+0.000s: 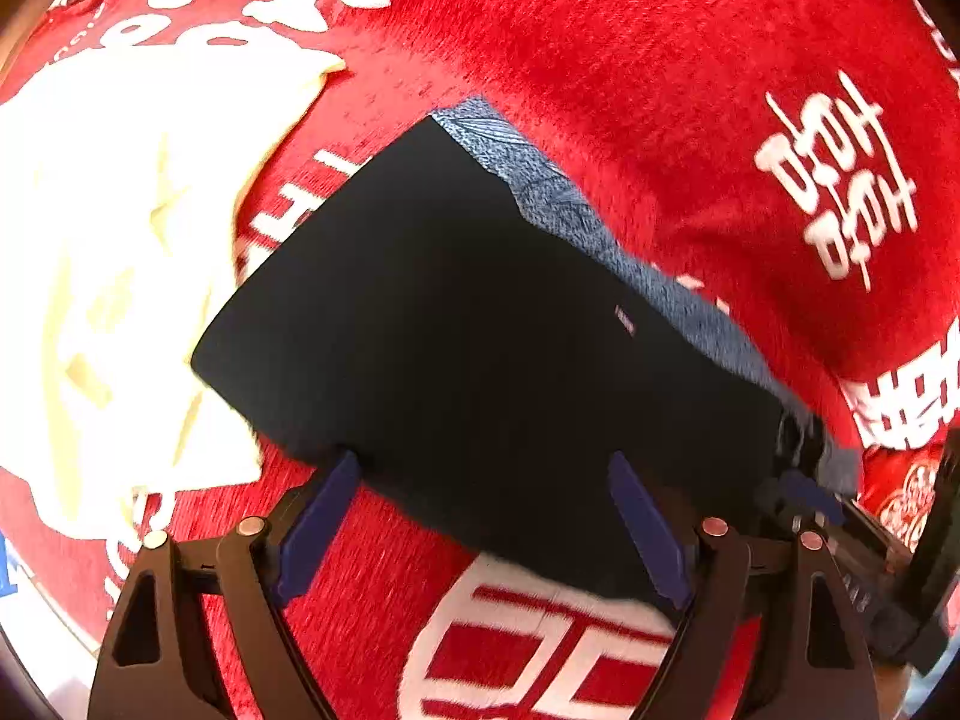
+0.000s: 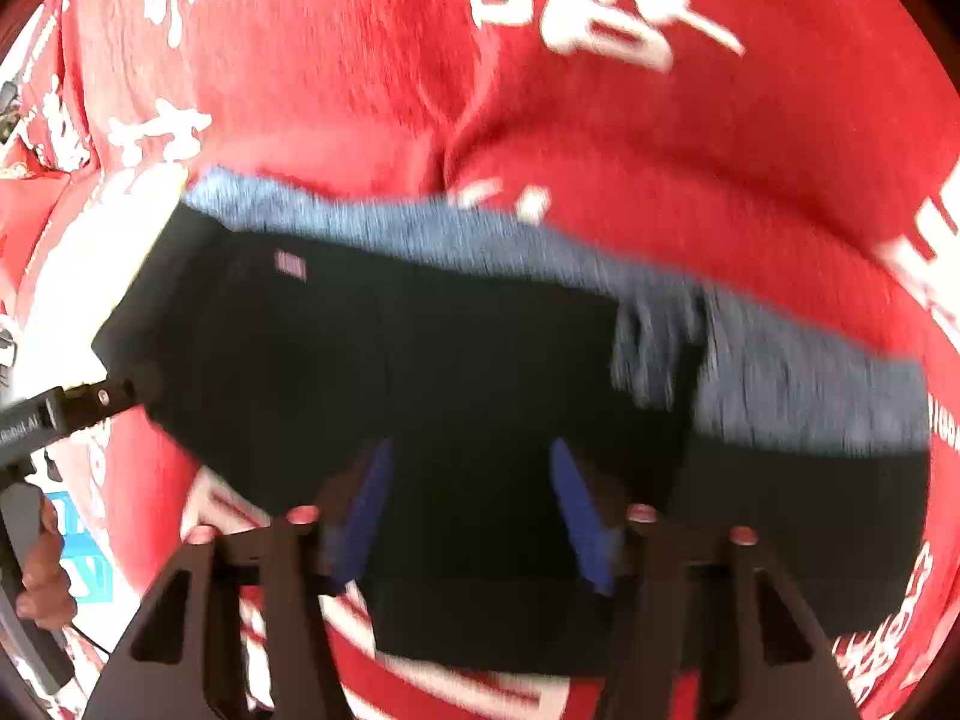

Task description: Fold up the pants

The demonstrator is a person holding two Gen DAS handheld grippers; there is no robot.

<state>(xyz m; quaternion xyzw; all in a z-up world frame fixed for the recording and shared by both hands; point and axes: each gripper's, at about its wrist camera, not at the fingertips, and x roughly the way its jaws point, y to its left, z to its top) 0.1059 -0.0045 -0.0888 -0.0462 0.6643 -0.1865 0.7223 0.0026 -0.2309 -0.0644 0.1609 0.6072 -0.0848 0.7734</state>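
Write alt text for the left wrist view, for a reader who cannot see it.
A folded pair of black pants with a blue-grey heathered waistband lies on a red plush blanket with white lettering. The left claw is open at the pants' near edge, its blue fingertips spread wide. A crumpled cream-coloured garment lies to the left.

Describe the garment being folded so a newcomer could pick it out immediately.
On the red plush blanket with white characters, it is the black folded pants in the centre. A grey-blue waistband edges their far side, unlike the crumpled cream cloth lying beside them.
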